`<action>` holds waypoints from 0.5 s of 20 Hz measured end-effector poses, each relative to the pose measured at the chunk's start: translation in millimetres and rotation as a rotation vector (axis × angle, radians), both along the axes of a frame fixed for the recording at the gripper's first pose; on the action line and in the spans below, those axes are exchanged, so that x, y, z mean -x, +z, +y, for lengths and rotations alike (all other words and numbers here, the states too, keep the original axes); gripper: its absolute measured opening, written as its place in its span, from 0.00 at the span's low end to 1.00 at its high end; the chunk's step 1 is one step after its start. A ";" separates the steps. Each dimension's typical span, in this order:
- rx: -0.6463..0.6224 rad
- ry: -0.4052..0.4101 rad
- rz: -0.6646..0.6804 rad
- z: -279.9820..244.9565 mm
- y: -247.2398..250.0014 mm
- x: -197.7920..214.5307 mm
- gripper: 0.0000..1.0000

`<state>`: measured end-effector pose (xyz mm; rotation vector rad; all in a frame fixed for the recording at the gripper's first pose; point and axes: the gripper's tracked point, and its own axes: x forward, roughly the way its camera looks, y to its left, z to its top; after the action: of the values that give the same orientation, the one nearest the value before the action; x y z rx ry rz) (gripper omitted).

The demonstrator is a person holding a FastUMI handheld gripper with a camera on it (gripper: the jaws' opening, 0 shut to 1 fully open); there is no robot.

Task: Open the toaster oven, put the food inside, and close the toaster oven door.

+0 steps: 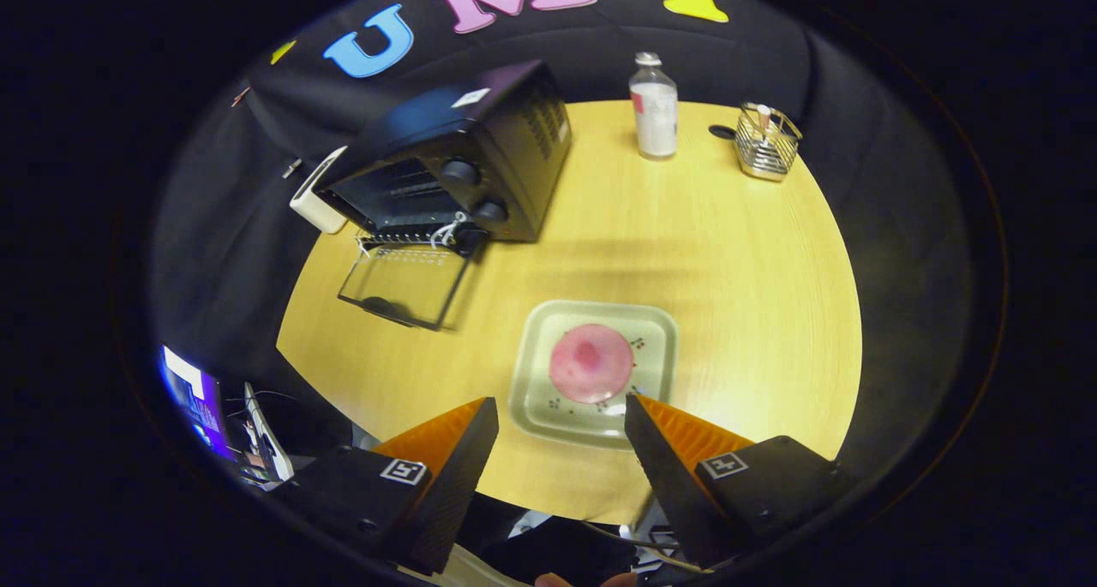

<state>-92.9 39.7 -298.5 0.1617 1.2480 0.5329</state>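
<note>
Gripper view: far beyond the left finger, the toaster oven [463, 163] sits near the tabletop [728, 253] edge, its glass door [404, 284] folded down flat onto the wood. Bare tabletop lies between the door and the plate [660, 330]. The gripper [561, 409] has its fingers spread wide, holding nothing; the plate sits just ahead, the pink food [591, 362] centred on it. Well beyond the right finger stand a bottle [654, 107] and a wire basket [765, 141] near the far edge.
</note>
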 end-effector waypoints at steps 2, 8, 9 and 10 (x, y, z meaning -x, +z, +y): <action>0.004 0.016 0.044 -15.7 -22.6 -9.6 0.98; -0.001 0.026 0.218 -30.0 -80.9 -21.0 0.91; 0.000 0.034 0.239 -28.6 -88.3 -20.5 0.85; 0.004 0.042 0.254 -29.1 -94.9 -21.3 0.83</action>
<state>-71.6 10.6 -393.4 0.2049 1.5026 0.5582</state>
